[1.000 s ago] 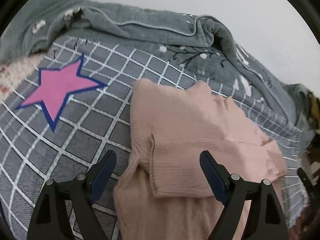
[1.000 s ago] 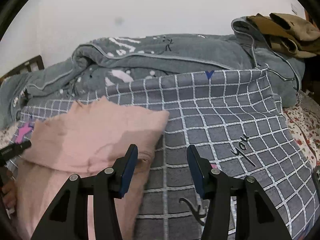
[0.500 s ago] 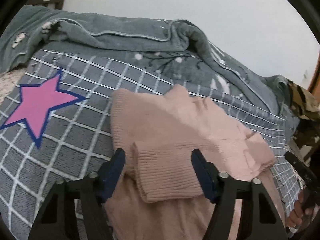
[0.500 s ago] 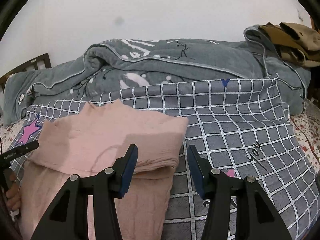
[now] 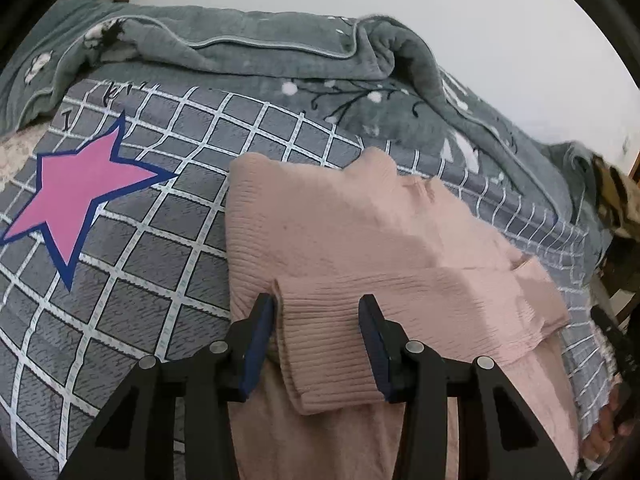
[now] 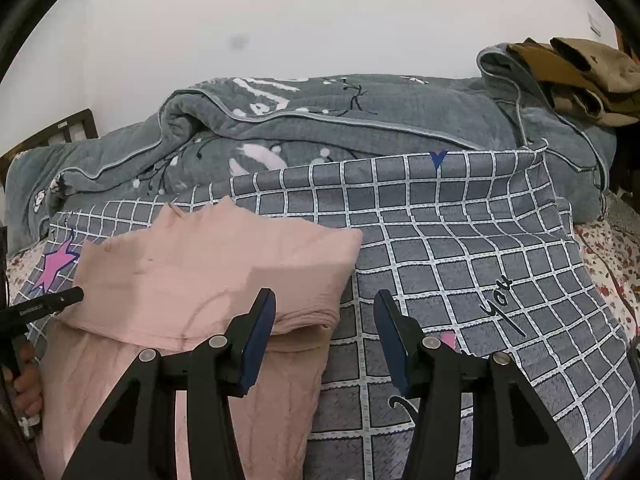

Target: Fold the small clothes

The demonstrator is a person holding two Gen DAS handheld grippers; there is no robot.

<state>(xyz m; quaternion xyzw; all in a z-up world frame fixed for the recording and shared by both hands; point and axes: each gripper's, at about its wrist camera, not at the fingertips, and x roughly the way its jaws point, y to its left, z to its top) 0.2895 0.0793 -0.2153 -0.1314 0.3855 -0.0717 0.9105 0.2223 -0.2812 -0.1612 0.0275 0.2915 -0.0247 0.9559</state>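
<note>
A pink ribbed sweater (image 5: pixel 340 232) lies on the grey checked blanket (image 5: pixel 160 272), with one sleeve folded across its body. My left gripper (image 5: pixel 316 312) straddles that sleeve's ribbed cuff (image 5: pixel 324 352). Its jaws are closing with the cuff lying flat between them, and the fabric is not bunched. In the right wrist view the sweater (image 6: pixel 208 264) fills the left half. My right gripper (image 6: pixel 324 308) hovers open at its folded right edge (image 6: pixel 312 320), with the left finger over the fabric and the right finger over bare blanket. A finger of the left gripper (image 6: pixel 60 298) pokes in at the far left.
A rumpled grey quilt (image 6: pixel 320 128) is heaped along the back against the white wall. Brown clothes (image 6: pixel 580 76) sit on it at the right. A pink star (image 5: pixel 76 196) is printed on the blanket left of the sweater. A floral sheet (image 6: pixel 612 264) shows at the right edge.
The left gripper's jaws have narrowed from wide apart to just outside the sleeve cuff, and its view has rolled slightly. The right gripper's jaws keep the same gap.
</note>
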